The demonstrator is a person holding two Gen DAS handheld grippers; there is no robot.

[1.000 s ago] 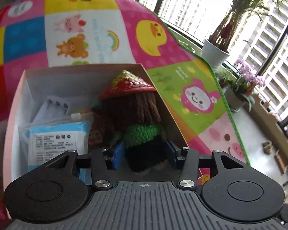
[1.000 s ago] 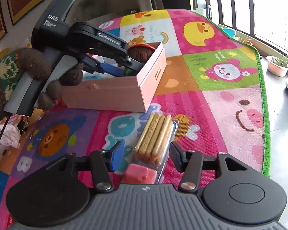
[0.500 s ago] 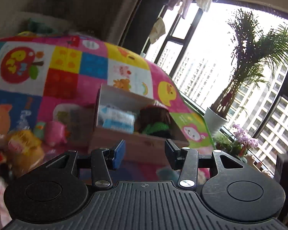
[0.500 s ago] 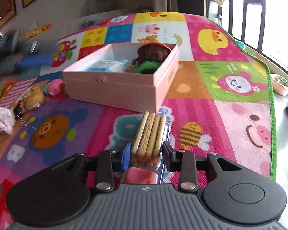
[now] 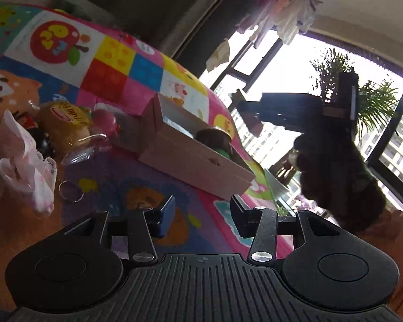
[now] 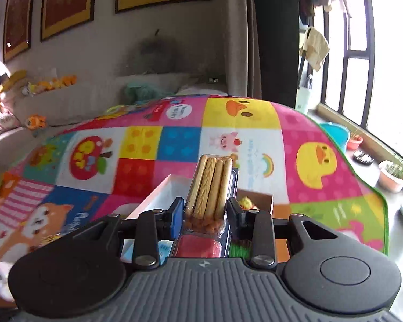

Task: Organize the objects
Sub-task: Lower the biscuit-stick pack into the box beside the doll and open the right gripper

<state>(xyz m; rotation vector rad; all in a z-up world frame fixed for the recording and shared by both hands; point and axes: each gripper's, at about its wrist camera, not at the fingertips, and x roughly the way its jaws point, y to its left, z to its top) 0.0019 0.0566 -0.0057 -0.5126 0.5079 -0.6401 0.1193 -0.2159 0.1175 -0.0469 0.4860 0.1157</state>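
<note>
The right gripper [image 6: 205, 212] clamps the biscuit pack [image 6: 211, 187] upright, lifted over the box [image 6: 158, 190] at 12 o'clock, probably for dropping in. The left gripper [image 5: 201, 212] waits wide apart, holding nothing.

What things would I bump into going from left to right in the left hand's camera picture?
Crumpled pink-and-white plastic bag → shiny metal key ring → round pink toy → pale pink cardboard box → the other dark gripper against the window.
</note>
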